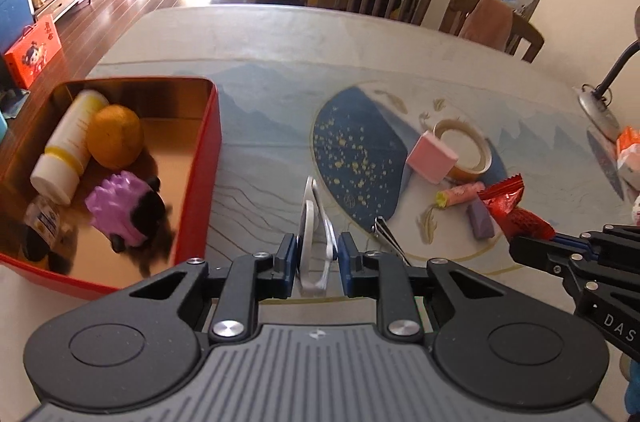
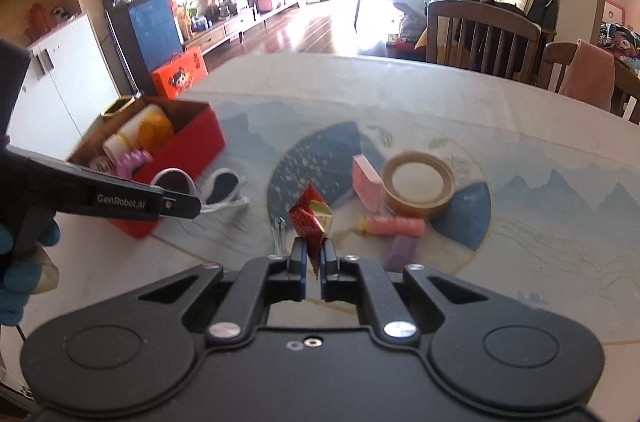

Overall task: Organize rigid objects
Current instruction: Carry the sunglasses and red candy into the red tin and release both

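Left gripper (image 1: 316, 258) clamping white-framed dark-lens sunglasses (image 1: 314, 222), red metal tin (image 1: 208, 158) lying forward-left of it; right gripper (image 2: 316, 258) pinching red foil snack packet (image 2: 310, 218).

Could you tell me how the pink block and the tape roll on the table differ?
The pink block is a solid pink box shape; the tape roll is a brownish ring with an open middle. The pink block stands on a side, while the tape roll lies flat. Both sit side by side on the table, ungripped.
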Available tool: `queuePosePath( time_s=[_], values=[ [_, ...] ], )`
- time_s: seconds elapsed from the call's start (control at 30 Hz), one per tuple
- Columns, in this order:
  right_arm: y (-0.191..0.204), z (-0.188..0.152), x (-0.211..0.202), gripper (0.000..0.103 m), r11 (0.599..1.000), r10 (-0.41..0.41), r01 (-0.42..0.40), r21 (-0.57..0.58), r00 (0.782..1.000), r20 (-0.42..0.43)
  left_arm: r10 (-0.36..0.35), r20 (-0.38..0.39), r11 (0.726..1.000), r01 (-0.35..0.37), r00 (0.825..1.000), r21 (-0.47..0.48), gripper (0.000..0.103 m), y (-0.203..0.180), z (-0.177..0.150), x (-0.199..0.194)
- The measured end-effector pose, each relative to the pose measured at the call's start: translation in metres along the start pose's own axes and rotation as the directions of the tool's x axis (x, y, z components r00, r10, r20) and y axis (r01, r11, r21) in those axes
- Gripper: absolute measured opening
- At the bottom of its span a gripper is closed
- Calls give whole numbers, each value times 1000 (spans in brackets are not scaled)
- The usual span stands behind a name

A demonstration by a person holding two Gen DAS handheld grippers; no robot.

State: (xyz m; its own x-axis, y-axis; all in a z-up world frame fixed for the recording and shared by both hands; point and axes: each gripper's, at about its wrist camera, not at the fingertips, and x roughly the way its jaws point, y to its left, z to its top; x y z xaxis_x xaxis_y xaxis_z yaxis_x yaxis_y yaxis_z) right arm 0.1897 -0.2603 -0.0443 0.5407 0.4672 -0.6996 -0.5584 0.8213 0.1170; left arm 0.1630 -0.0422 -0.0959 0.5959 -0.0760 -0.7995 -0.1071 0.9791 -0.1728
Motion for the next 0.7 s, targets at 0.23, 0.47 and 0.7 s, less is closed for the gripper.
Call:
queuePosePath(
  time_s=[0.23,0.47,0.7],
  values=[
    [29,16,-6,5,1000,2,-3,8,999,43,-44,38,999,44,998,5,21,20,10,-25],
    [56,30,-2,5,1000,6,-7,15,998,66,-84,75,996,85,994,-9,21,46,19,-52],
    [89,48,8,6,1000,13,-13,-10,995,95,-87,124,996,90,988,-19,21,80,26,-77]
  ],
)
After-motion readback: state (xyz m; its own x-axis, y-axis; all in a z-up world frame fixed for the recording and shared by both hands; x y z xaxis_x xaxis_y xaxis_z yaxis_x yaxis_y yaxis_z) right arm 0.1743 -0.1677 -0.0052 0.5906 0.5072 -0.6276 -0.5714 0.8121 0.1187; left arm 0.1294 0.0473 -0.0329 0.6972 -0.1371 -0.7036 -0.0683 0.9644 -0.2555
